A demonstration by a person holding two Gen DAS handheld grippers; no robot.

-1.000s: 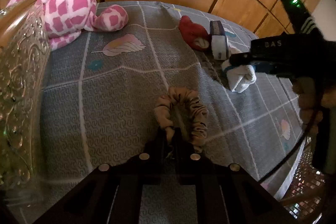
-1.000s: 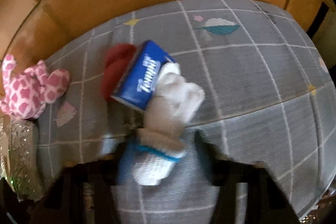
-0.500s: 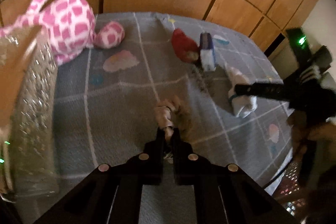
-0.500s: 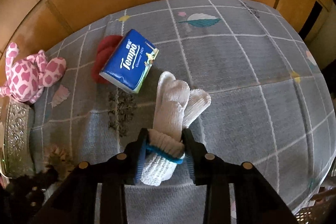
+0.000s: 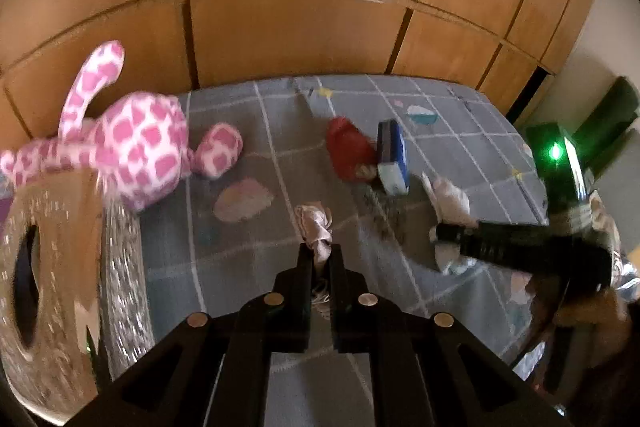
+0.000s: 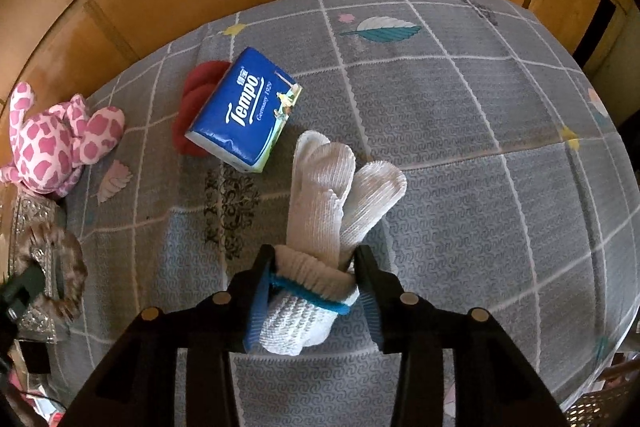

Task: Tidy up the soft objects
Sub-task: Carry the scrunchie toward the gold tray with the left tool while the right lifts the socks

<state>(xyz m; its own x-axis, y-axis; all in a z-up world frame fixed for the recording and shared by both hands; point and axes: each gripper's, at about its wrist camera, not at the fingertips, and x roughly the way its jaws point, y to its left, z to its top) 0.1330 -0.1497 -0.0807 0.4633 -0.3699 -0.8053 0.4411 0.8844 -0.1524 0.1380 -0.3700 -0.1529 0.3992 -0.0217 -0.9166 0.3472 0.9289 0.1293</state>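
Observation:
My left gripper is shut on a tan striped scrunchie, which hangs in the air above the grey bedcover. The right wrist view shows the same scrunchie at the far left. A white knit glove with a blue cuff lies on the cover. My right gripper straddles its cuff with the jaws opening, a thin gap showing at the right pad. From the left wrist view, the right gripper reaches in beside the glove.
A pink spotted plush rabbit leans at the back left against the wooden wardrobe. A blue Tempo tissue pack rests on a red soft item. A silver embossed box with an oval hole stands at the left edge.
The left gripper has risen with the scrunchie, lifting it off the cover. The right gripper's jaws have widened around the glove's cuff, and the glove lies still on the bed.

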